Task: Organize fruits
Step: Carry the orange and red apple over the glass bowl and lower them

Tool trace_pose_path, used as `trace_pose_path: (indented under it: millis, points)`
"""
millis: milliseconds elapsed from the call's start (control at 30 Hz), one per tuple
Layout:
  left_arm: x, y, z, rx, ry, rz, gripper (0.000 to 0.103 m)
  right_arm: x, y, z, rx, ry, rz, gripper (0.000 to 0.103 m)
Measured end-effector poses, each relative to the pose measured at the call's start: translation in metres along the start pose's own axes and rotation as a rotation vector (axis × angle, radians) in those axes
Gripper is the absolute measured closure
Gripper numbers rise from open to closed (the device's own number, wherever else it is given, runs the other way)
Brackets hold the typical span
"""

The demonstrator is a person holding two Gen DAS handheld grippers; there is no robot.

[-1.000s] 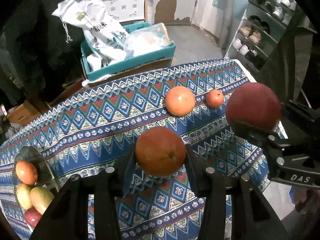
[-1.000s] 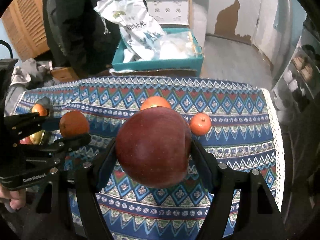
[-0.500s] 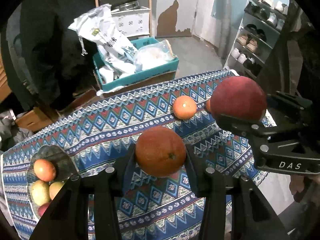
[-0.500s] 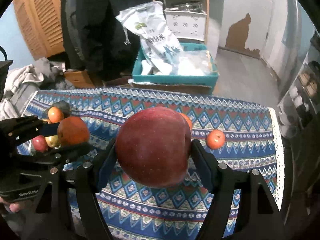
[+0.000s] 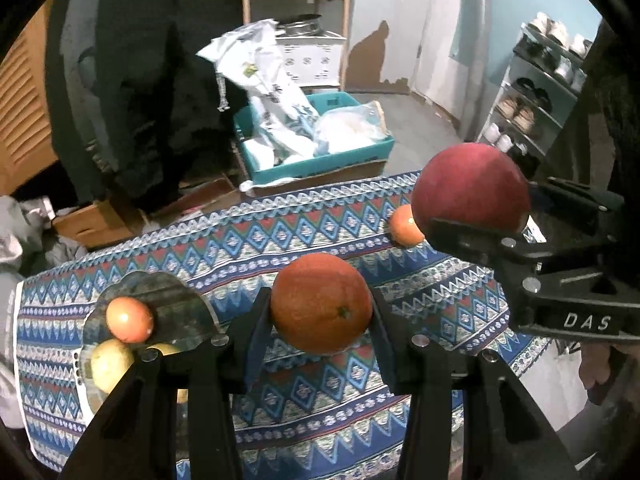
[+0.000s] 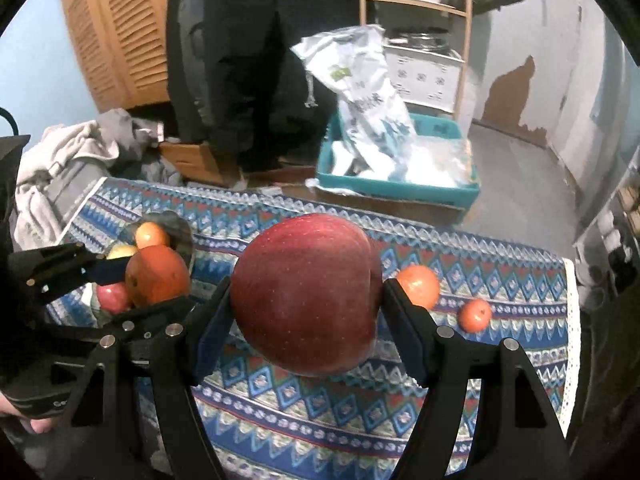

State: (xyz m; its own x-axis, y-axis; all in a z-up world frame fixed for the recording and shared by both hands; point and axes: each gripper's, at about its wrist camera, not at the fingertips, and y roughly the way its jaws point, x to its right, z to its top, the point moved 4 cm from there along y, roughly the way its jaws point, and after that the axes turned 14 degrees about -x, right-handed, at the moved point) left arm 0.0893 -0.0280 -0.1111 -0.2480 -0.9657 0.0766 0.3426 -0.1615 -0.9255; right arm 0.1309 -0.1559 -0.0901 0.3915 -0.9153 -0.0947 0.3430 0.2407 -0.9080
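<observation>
My left claw is clamped on an orange, its two pads pressing the fruit's sides, and it hangs clear above the desk with nothing under it but patterned cloth. My right claw stands wider and grips a big red apple the same way, also up in the air. In the left view the apple shows to the right of the orange, so the two claws ride side by side.

I judge the step in hand to be the carry: both fruits are lifted and on their way to the bowl. That bowl sits on the desk to my left, near its edge, and already holds a small orange fruit, a yellow one and, seen from the right wrist, a red one.

Further out on the cloth two more fruits lie loose: a mandarin just behind the apple and a smaller one towards the far right edge, the two close but apart.

The next move, as I see it, calls for swinging left over the bowl, lowering the orange into a gap among the fruit there, and only then parting the pads. The apple should follow into whatever room is left. It is bulky, so I would set it down low rather than drop it, or it may knock a fruit out or roll off.
</observation>
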Motion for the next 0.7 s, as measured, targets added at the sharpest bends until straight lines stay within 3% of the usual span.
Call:
trace_pose_path:
  millis: [700]
  points:
    - [-0.102, -0.014, -0.023, 0.001, -0.185, 0.054, 0.056, -0.095, 0.035, 0.055, -0.038, -0.105, 0.099, 0.030]
